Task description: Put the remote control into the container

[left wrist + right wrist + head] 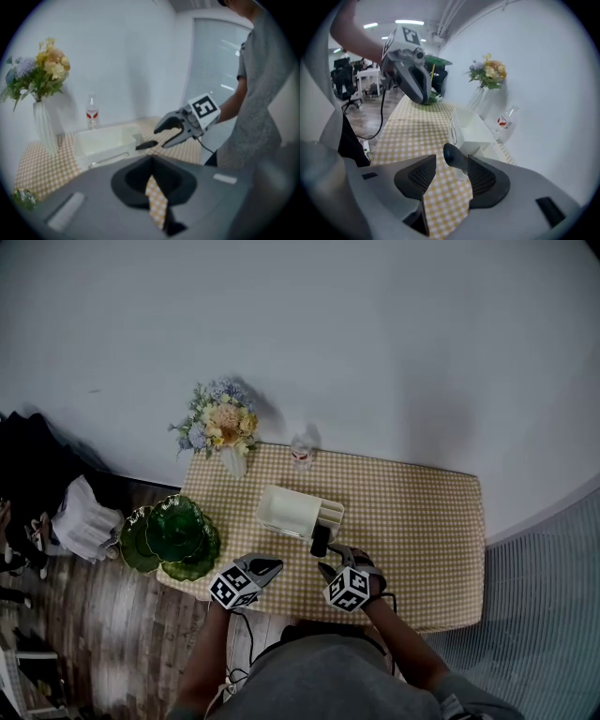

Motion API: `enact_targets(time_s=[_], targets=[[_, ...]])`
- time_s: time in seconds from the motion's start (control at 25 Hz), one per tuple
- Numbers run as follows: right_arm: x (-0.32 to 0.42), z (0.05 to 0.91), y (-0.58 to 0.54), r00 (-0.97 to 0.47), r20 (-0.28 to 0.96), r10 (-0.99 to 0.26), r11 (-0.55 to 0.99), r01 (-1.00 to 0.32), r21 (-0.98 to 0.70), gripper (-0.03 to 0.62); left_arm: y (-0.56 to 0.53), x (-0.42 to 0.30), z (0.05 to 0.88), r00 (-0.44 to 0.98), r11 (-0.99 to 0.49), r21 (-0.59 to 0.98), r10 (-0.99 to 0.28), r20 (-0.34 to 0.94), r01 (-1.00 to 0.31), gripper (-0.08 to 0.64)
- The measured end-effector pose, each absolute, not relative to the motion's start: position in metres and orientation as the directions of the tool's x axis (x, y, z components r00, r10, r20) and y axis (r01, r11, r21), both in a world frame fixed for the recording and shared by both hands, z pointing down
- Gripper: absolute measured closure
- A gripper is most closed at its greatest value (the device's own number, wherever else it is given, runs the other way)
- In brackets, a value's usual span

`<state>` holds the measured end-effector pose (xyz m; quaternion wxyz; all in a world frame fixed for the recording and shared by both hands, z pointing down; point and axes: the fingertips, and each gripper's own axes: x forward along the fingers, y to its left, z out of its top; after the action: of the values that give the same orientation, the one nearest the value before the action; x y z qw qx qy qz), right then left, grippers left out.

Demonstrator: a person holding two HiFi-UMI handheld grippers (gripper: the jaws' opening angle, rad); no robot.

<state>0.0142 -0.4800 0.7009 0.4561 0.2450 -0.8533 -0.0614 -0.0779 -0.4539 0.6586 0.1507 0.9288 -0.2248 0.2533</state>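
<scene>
A black remote control (320, 540) stands tilted at the near end of the white container (291, 509) on the checked cloth. In the right gripper view the remote (454, 158) sits between the jaws, close to the right-hand pad and well apart from the left-hand one. My right gripper (333, 556) is open around it. The left gripper view shows the remote (146, 145) poking toward the container (105, 140), between the right gripper's fingers (169, 123). My left gripper (272, 565) hovers over the table's near edge, left of the remote, shut and holding nothing.
A vase of flowers (225, 427) and a small water bottle (301, 454) stand at the table's far edge. Green glass dishes (173, 535) overhang the left end. A white bag (84, 521) lies on the wooden floor to the left.
</scene>
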Motion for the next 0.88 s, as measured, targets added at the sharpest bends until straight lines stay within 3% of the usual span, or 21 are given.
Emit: enact_targets(time_s=[0.16, 0.24, 0.88], targets=[[0.033, 0.678, -0.48, -0.583, 0.659, -0.475, 0.84, -0.523, 0.144, 0.415, -0.462, -0.077, 0.65, 0.796, -0.84, 0.201, -0.362, 0.486, -0.505, 0.56], [0.039, 0.667, -0.48, -0.634, 0.594, -0.495, 0.828, -0.551, 0.102, 0.569, -0.465, -0.074, 0.647, 0.805, -0.837, 0.212, -0.366, 0.466, -0.504, 0.56], [0.028, 0.659, -0.447, -0.785, 0.482, -0.389, 0.841, -0.516, -0.163, 0.577, -0.447, -0.062, 0.643, 0.831, -0.842, 0.247, -0.346, 0.435, -0.48, 0.56]])
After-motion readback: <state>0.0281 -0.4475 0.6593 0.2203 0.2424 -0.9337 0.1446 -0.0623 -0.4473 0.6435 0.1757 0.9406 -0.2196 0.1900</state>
